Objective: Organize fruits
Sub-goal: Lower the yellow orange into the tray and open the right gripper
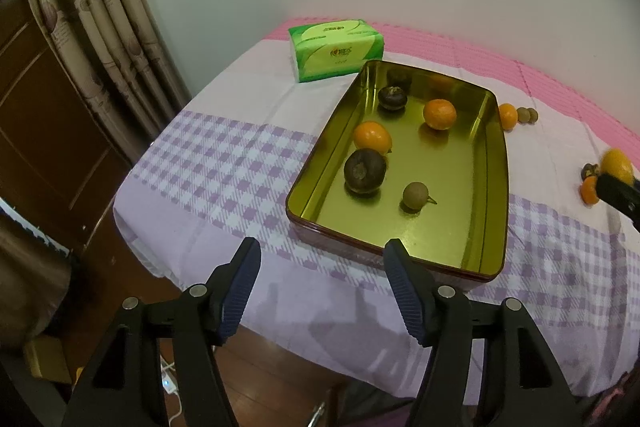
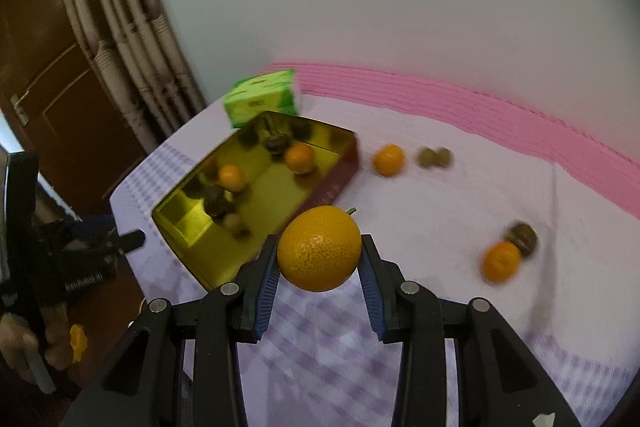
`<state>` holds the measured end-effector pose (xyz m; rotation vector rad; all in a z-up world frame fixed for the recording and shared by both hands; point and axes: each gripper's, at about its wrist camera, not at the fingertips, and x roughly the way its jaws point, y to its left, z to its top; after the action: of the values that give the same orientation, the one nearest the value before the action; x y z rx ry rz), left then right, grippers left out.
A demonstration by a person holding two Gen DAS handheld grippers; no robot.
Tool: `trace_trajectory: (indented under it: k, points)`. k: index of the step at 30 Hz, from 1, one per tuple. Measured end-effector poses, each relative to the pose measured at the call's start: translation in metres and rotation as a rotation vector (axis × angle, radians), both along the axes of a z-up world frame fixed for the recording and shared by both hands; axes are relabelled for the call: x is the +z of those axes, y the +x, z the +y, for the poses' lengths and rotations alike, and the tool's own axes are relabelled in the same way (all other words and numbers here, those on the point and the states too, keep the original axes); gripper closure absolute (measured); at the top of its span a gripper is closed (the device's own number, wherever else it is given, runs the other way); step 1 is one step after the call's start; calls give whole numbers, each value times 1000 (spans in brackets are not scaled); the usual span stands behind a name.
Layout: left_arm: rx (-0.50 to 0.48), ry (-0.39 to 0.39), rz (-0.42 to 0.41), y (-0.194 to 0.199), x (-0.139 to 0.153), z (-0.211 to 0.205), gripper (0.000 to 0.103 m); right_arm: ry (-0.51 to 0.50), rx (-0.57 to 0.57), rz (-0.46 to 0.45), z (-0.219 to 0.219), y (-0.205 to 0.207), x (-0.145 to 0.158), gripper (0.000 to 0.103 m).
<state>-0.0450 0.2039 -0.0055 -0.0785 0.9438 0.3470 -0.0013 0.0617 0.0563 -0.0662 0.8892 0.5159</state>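
Observation:
A gold tin tray (image 1: 486, 163) (image 2: 188, 223) sits on the checked tablecloth. It holds two oranges (image 1: 372, 137), two dark round fruits (image 1: 365, 171) and a small brown longan (image 1: 415, 195). My left gripper (image 1: 322, 259) is open and empty, just in front of the tray's near rim. My right gripper (image 2: 319, 255) is shut on a large orange (image 2: 319, 248) and holds it above the cloth, right of the tray; that orange also shows in the left wrist view (image 1: 618, 166). Loose fruit lies on the cloth: an orange (image 2: 388, 159), two small brown fruits (image 2: 434, 158), and an orange with a dark fruit (image 2: 502, 261).
A green tissue pack (image 1: 336, 49) stands behind the tray near the wall. The table's left edge drops off toward a curtain (image 1: 100, 27) and a wooden door (image 1: 40, 131). A pink band (image 2: 500, 119) runs along the cloth's far side.

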Motion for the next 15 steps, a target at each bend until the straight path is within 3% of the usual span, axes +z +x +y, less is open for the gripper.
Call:
trace_trajectory:
  k: [15]
  points:
    - [37, -4, 30, 5, -9, 13, 32, -59, 110, 69, 85, 55, -31, 67]
